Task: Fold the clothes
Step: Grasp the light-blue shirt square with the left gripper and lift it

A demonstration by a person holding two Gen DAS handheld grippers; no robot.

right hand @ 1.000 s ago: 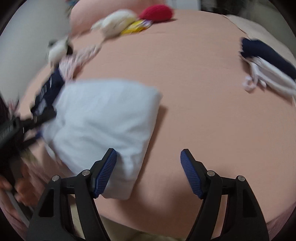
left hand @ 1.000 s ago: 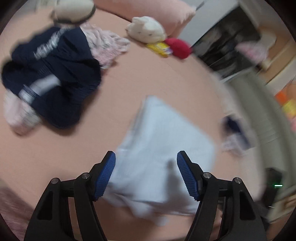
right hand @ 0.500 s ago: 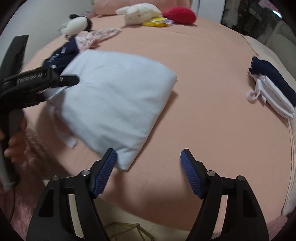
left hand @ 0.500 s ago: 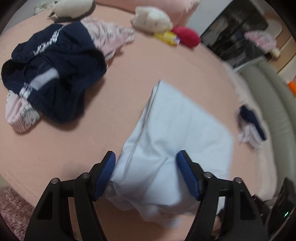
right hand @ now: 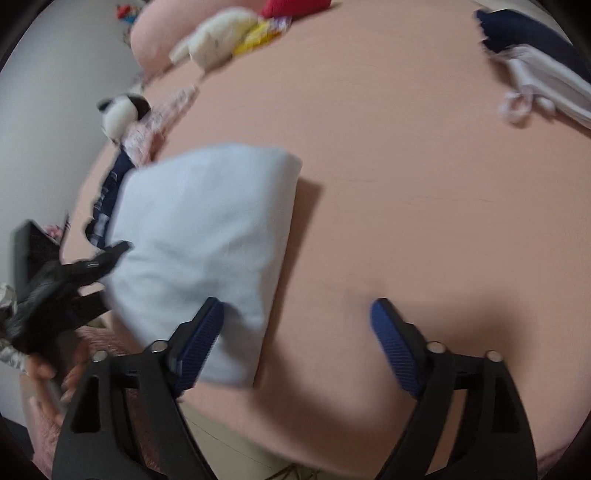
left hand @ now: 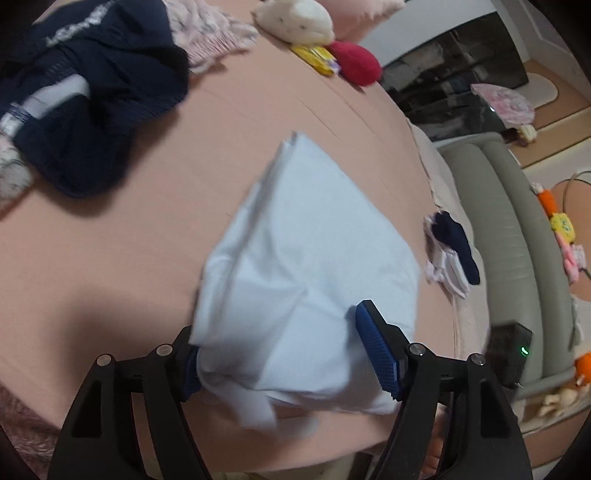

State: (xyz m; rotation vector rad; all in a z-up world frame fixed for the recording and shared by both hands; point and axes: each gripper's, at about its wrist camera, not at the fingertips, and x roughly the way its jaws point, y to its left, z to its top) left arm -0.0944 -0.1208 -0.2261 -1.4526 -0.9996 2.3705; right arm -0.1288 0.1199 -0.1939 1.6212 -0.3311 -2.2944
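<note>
A folded light-blue garment [left hand: 306, 236] lies on the pink bed sheet [left hand: 110, 240] near the front edge. My left gripper [left hand: 280, 332] stands wide at its near end. The cloth bunches between the jaws and covers the left pad; the right pad [left hand: 376, 347] rests against it without pinching. In the right wrist view the same garment [right hand: 207, 221] lies left of centre. My right gripper [right hand: 297, 304] hangs over its near right corner, jaws opening, with bare sheet between them and only the left finger [right hand: 199, 339] over the cloth. The left gripper [right hand: 74, 269] shows at the left, in a hand [right hand: 48, 369].
A crumpled navy garment [left hand: 92, 110] and a pink patterned one [left hand: 210, 33] lie at the far left. A folded navy and white stack [right hand: 535, 59] sits at the right. Plush toys [left hand: 295, 18] and a pillow line the far side. A grey sofa [left hand: 509, 221] runs along the bed's right.
The right gripper's jaws have spread wider and it has swung in over the garment's near corner. The left gripper has sunk onto the near end, where cloth now covers its left pad.
</note>
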